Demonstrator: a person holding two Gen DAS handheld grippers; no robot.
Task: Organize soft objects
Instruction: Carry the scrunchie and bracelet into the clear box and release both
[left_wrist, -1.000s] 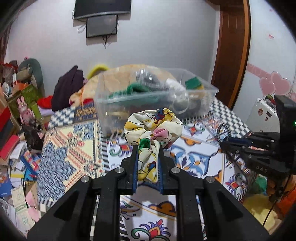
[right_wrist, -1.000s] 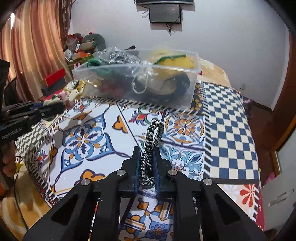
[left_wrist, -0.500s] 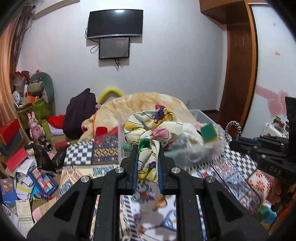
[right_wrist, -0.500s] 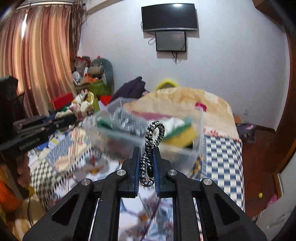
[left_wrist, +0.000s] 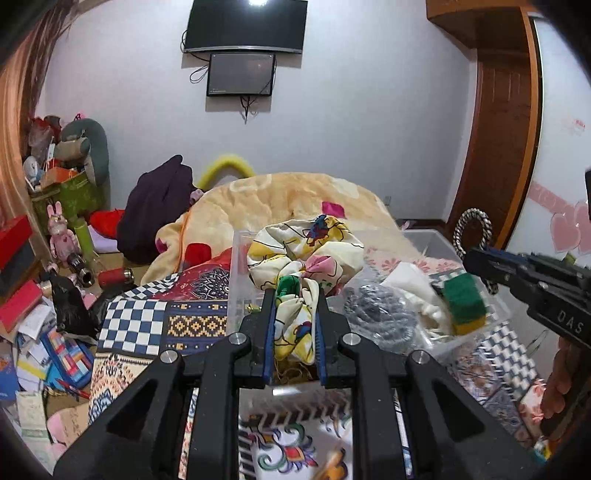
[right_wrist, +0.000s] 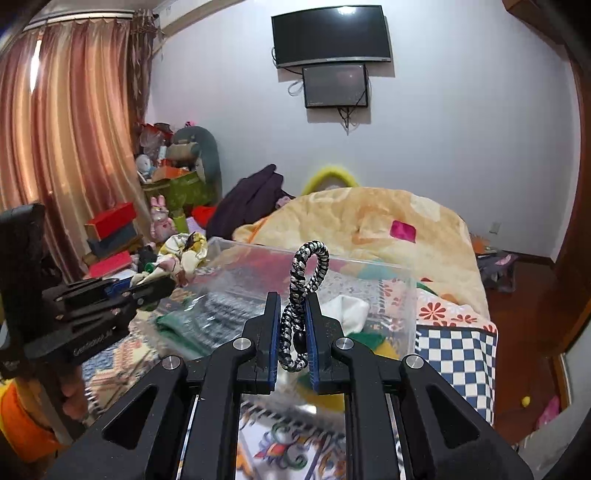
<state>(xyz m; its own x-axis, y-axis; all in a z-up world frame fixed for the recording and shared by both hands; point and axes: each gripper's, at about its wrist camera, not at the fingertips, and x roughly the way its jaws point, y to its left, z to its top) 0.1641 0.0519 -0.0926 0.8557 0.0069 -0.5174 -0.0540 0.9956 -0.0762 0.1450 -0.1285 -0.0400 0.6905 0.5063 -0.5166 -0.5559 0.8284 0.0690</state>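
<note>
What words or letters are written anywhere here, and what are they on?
"DAS": white letters on the side of the right gripper, in the left wrist view.
White lettering on the side of the left gripper, in the right wrist view: too blurred to read.
Papers and books on the floor: too small.

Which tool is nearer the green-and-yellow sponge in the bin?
Right. The right tool, holding the cord loop, hovers just beside the sponge; the left tool, holding the scrunchie, is across the bin.

Scrunchie (left_wrist: 304, 254): cream, yellow, pink, green cartoon print. Braided hair tie (right_wrist: 304, 291): black and silver-white. Storage bin (right_wrist: 369, 273): clear. Sponge (left_wrist: 463, 301): green over yellow. Bedspread (left_wrist: 133, 325): blue-white checks, ornate tile motifs. Blanket (right_wrist: 369, 221): peach.
</note>
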